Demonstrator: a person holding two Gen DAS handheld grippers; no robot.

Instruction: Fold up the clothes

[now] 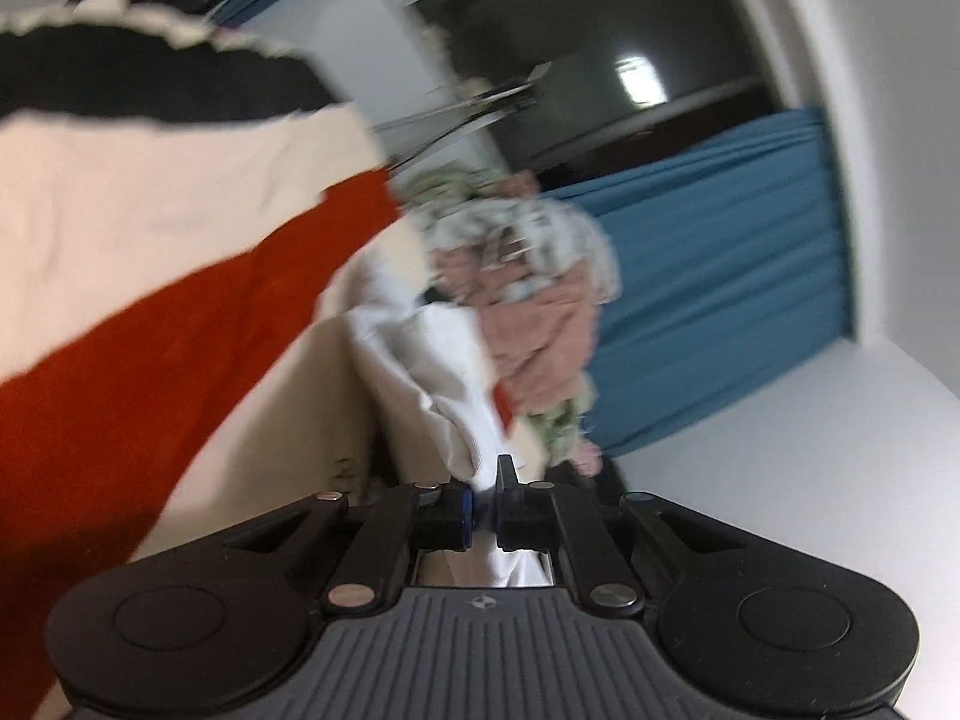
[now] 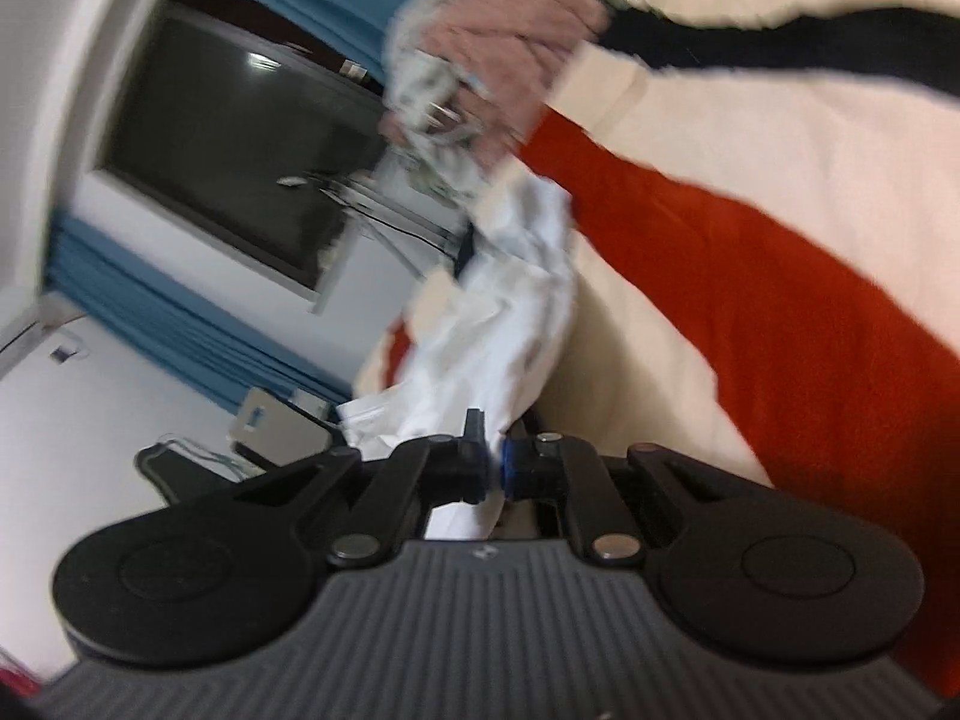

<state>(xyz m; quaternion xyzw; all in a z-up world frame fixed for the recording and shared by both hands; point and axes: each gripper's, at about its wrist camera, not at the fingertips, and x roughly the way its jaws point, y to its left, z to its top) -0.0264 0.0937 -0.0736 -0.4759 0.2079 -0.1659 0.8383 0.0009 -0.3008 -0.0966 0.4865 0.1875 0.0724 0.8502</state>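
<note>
A striped blanket (image 1: 150, 276) fills the left of the left wrist view. A heap of clothes (image 1: 516, 276) blocks straight ahead. Open room lies right, toward the blue curtain (image 1: 720, 276) and white wall (image 1: 900, 120).

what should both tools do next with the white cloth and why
Probably draw the two tools apart to stretch the white cloth flat. The left tool and the right tool are each shut on it, yet it hangs bunched and crumpled between them, close to the pile of other clothes. It likely needs spreading before any fold.
</note>
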